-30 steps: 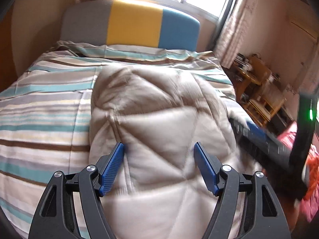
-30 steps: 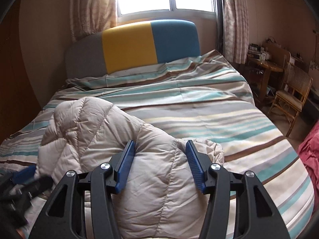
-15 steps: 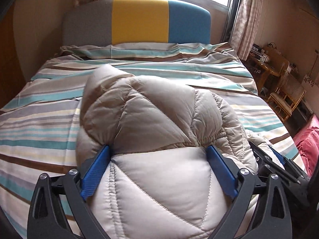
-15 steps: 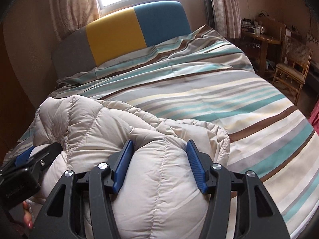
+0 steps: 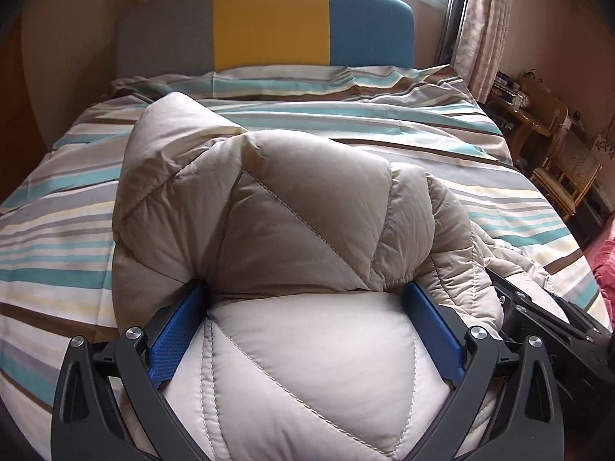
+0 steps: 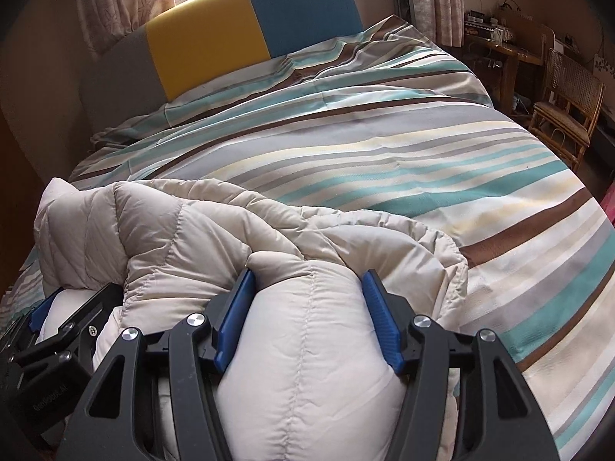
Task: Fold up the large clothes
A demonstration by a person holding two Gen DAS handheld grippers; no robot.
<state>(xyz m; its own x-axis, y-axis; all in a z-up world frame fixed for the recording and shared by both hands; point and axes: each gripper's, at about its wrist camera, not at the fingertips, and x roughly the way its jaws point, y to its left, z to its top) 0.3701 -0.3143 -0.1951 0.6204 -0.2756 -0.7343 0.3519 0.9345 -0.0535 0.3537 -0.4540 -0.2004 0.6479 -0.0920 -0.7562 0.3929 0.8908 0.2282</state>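
Observation:
A beige quilted puffer jacket (image 5: 307,211) lies bunched on the striped bed (image 5: 57,230), near its front edge. My left gripper (image 5: 305,288) stands wide open, and a puffy panel of the jacket bulges up between its blue pads. In the right wrist view the same jacket (image 6: 192,230) is crumpled at lower left. My right gripper (image 6: 307,273) holds a thick fold of it; its jaws are slowly opening, but the pads still press into the fabric. Each gripper shows in the other's view: the right one (image 5: 538,326) at lower right, the left one (image 6: 57,330) at lower left.
The striped duvet (image 6: 423,153) covers the whole bed up to a grey, yellow and blue headboard (image 5: 269,23) under a window. A rattan chair (image 6: 565,103) and a wooden table (image 6: 499,50) stand to the right. Pink cloth (image 5: 605,265) lies off the bed's right edge.
The left jaws have spread much wider around the jacket. Both grippers have come down and closer to the bed, and the jacket has settled into a lower heap.

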